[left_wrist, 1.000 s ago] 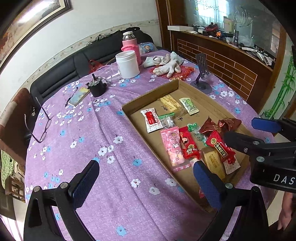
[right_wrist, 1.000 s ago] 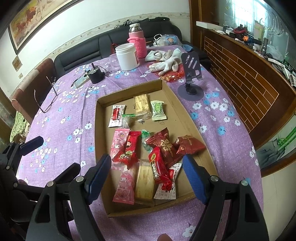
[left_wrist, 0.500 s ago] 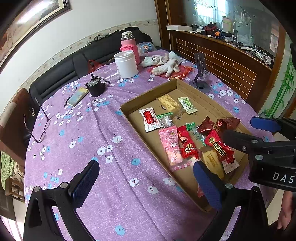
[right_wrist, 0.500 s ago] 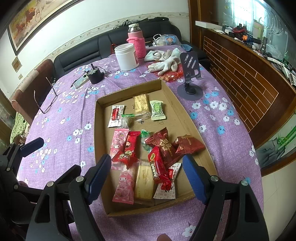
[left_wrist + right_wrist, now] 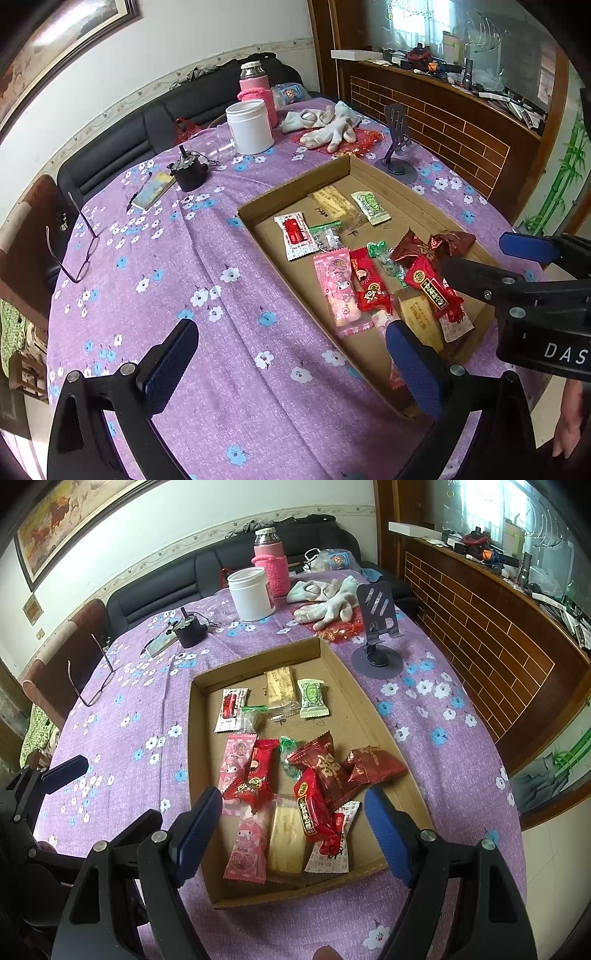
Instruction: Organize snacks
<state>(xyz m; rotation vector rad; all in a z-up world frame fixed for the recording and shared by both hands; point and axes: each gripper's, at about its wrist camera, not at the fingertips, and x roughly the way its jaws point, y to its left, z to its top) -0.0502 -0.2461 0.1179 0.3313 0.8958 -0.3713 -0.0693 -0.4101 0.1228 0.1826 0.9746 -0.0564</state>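
Purple flowered tablecloth (image 5: 122, 746) covering a round table; shallow cardboard tray (image 5: 347, 686) sitting near its middle, long axis running from the near edge away toward the white jar (image 5: 251, 594). Snacks lying loose inside: a far row with the green-wrapped sweet (image 5: 312, 698) and a pale wafer bar (image 5: 280, 686), long axes lying roughly along the tray; a near heap where the long red packet (image 5: 314, 805) is lying diagonally across a yellow bar (image 5: 286, 838), beside a pink packet (image 5: 247, 845). Right gripper (image 5: 293, 830) hovering over that heap, jaws spread, nothing between them. Left gripper (image 5: 291, 358) hovering over the tray's near-left wall, jaws spread, empty.

Risks: overlapping wrappers, possibly slippery, so a closing pinch is likely catching two packets or dragging the heap; grippers are standing close and could collide
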